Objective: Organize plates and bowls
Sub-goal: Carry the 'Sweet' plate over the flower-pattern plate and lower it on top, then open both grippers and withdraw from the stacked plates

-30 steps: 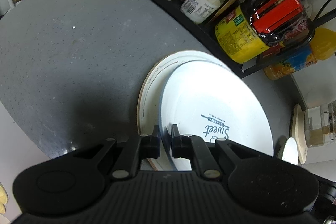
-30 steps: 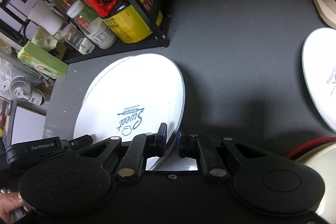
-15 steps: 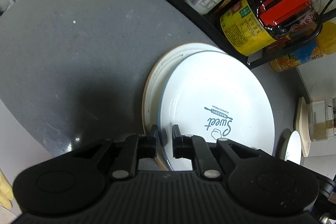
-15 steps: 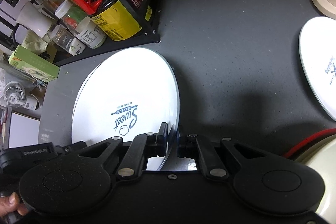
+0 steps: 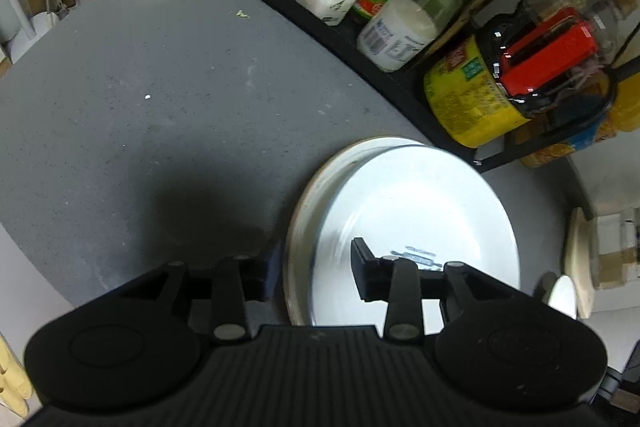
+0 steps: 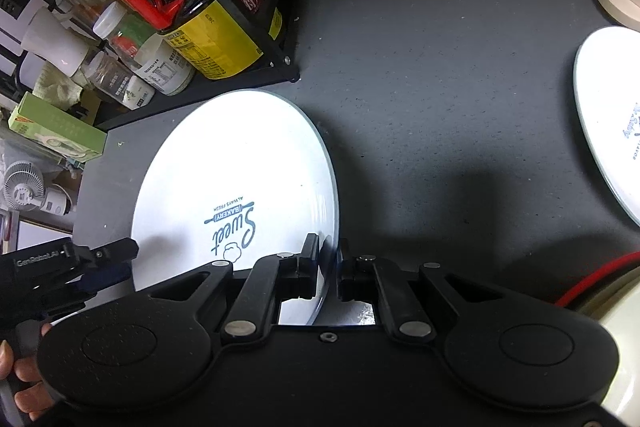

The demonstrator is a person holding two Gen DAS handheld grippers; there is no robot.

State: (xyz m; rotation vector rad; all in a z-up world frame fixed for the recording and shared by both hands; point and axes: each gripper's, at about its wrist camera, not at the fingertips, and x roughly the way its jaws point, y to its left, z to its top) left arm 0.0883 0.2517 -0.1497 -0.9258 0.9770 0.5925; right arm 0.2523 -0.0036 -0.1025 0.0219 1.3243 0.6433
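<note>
My left claw (image 5: 312, 269) has just let go: half a second ago its two fingers were pinched together at the near rim of the printed plate (image 5: 416, 223), and now they stand wide apart, one outside the stack and one over the plate's face. My right claw (image 6: 329, 269) is clenched on the same plate's rim (image 6: 326, 259), as it was a moment ago. So I judge the handover of weight is done on the left side: the printed plate sits on the plain plate (image 5: 316, 187) beneath it, offset so that a crescent of the lower one shows on the side away from the rack. Only the right-hand release looks to be left for this plate.

The stack lies on the grey surface (image 5: 140, 99), just in front of the black rack of bottles (image 5: 420, 87), near that rack's corner foot. The plate is round, so it has no long axis of its own; it lies nearly flat, face up. Its blue lettering (image 6: 232, 223) runs roughly away from my right claw toward the rack.

A second printed plate (image 6: 608, 131) lies well apart toward the surface's other edge, not yet stacked, and I expect it comes next.
</note>
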